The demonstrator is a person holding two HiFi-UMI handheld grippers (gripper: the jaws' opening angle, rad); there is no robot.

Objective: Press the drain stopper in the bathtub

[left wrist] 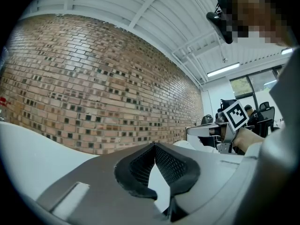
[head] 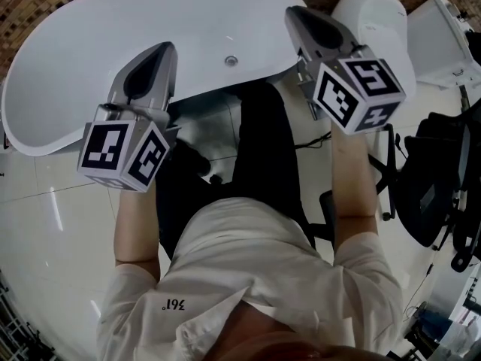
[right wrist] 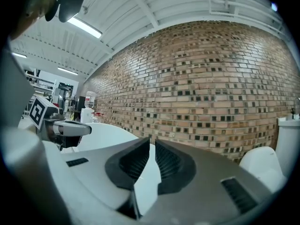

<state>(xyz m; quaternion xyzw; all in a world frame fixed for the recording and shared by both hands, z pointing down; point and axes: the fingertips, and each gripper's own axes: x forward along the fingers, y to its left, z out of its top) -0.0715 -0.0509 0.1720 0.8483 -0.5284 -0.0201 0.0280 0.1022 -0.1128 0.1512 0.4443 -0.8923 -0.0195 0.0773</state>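
The white oval bathtub (head: 90, 36) lies ahead of me in the head view, with its small round chrome drain stopper (head: 231, 61) on the tub floor near the close rim. My left gripper (head: 162, 48) is held above the tub's near rim, left of the stopper, jaws together and empty. My right gripper (head: 294, 12) hovers over the tub's right end, right of the stopper, also shut with nothing held. Neither touches the stopper. Both gripper views point level: the left gripper (left wrist: 153, 145) and right gripper (right wrist: 152, 139) face a brick wall, and the stopper is out of their sight.
A white toilet (head: 376, 21) stands just right of the tub, and a black office chair (head: 436, 194) is further right. A brick wall (left wrist: 93, 78) runs behind the tub. My legs stand on the glossy white floor (head: 45, 201) against the tub's near side.
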